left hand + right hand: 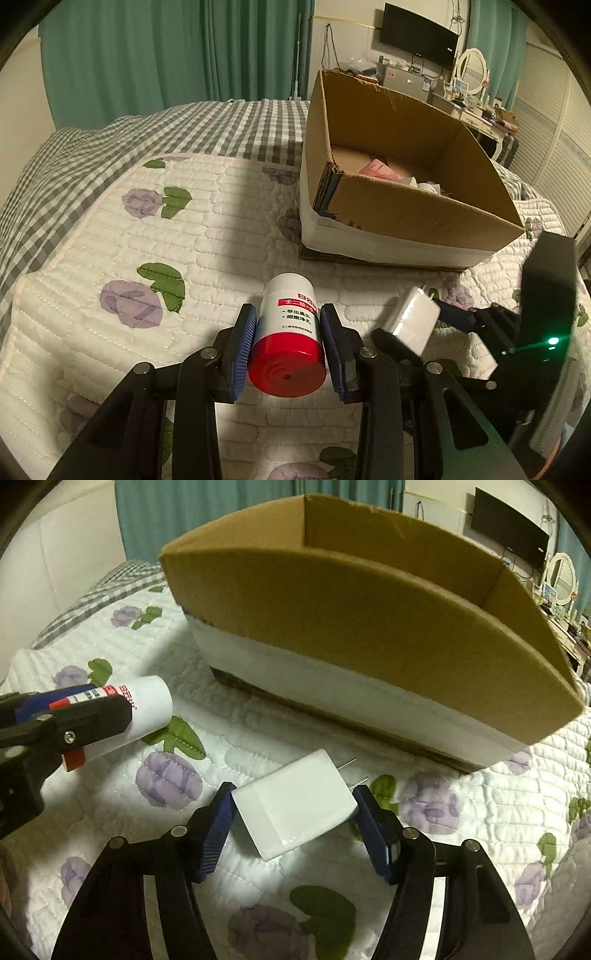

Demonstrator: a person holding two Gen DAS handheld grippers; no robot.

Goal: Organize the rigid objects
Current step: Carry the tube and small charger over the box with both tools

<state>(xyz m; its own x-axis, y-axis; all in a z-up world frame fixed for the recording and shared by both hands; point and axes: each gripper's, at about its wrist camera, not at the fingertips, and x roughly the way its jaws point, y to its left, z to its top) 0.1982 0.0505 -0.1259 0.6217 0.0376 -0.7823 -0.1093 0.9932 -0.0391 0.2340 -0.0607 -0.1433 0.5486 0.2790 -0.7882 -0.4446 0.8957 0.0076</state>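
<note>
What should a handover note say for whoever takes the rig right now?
Left tongs: shut on the red-and-white bottle, held on its side just above the quilt.
Right tongs: blue pads at both sides of the white charger, prongs pointing to the box; it sits skewed between them, so check the grip before lifting.
Cardboard box: open, on the bed just beyond both items; a pink item and some others already lie inside.
Done: both items reached.
Left: carry the bottle and charger over the rim and set them in the box.
</note>
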